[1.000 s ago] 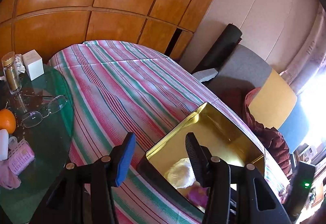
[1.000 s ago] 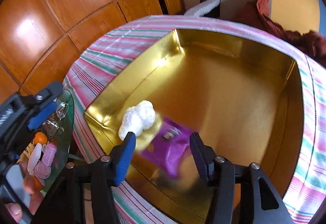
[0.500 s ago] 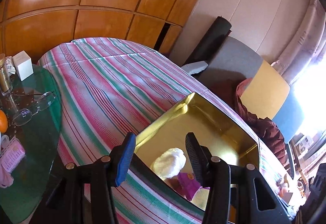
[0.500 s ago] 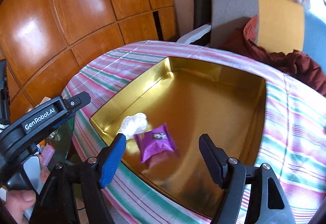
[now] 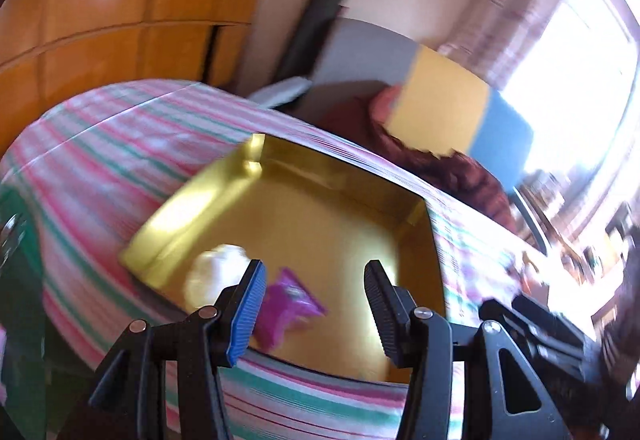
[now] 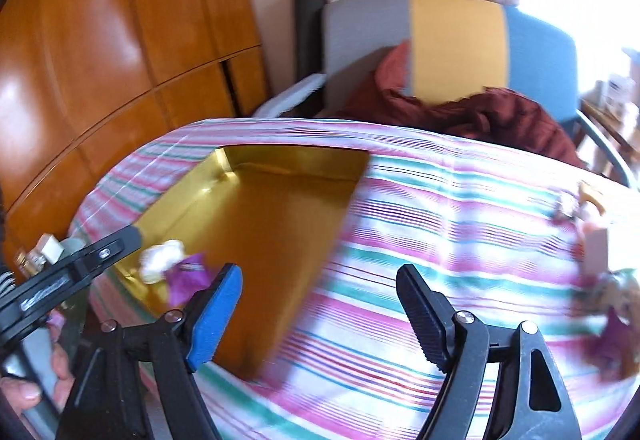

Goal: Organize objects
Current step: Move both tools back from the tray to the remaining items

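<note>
— Where's the purple packet [image 5: 286,306]?
— In the gold tray's [image 5: 208,200] near corner beside the white wad [image 5: 214,270], on the striped bed [image 5: 100,160]. Left gripper [image 5: 312,306] jaws open, empty; right gripper [image 6: 320,310] jaws just widened, empty.
— Anything only the right view shows?
— Clutter [image 6: 600,240] at the bed's far right edge.

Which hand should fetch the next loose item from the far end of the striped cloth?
Right. The right gripper, open and empty, faces the loose items; the left gripper faces the gold box.

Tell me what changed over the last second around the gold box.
The right gripper let go of the purple packet, its jaws have just been opening, and it drew back up and off to the right over the striped cloth. The packet and white ball stay in the gold box; the left gripper stays open and empty.
</note>
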{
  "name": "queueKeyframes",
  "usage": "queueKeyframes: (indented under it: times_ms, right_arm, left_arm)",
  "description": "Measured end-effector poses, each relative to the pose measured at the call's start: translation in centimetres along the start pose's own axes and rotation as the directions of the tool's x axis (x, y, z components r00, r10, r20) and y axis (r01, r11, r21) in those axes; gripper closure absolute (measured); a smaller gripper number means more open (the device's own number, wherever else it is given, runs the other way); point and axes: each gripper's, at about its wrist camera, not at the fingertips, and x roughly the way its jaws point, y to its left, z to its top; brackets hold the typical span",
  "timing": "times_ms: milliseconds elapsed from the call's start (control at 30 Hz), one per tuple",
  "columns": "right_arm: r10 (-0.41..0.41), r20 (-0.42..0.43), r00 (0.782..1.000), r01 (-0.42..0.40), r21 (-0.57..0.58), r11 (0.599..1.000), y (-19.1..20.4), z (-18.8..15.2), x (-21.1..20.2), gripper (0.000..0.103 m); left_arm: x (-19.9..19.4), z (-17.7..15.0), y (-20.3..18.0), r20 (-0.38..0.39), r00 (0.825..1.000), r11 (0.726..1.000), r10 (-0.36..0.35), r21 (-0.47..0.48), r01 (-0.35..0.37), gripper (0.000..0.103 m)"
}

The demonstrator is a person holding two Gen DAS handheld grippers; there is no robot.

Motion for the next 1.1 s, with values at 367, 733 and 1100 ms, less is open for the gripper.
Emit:
queueKeyframes:
  times_ms: [367,733,1100]
  right_arm:
    - [-0.264,-0.036,0.964,0.266,0.082,0.961,-13.7,-3.0,-3.6,0.022]
    - [-0.457,-0.078,0.886,0.462,0.217,0.86,-27.5,-1.8,-6.9,0.015]
    - [-0.199,-0.097,0.975,0.211,0.141,0.967,-20.8,-3.0,-4.6,0.015]
  left_arm:
    - [0.0,-3.9,-8.2,-0.106,0.979,0.95,-0.175,0.241,0.196,0.051]
    - [0.3,-6.4,-11.3,-0.18,0.961,0.931,-0.211,0.263,0.253,0.051]
    - [0.6,-7.3,-11.8,-0.212,0.955,0.926,-0.206,0.275,0.26,0.051]
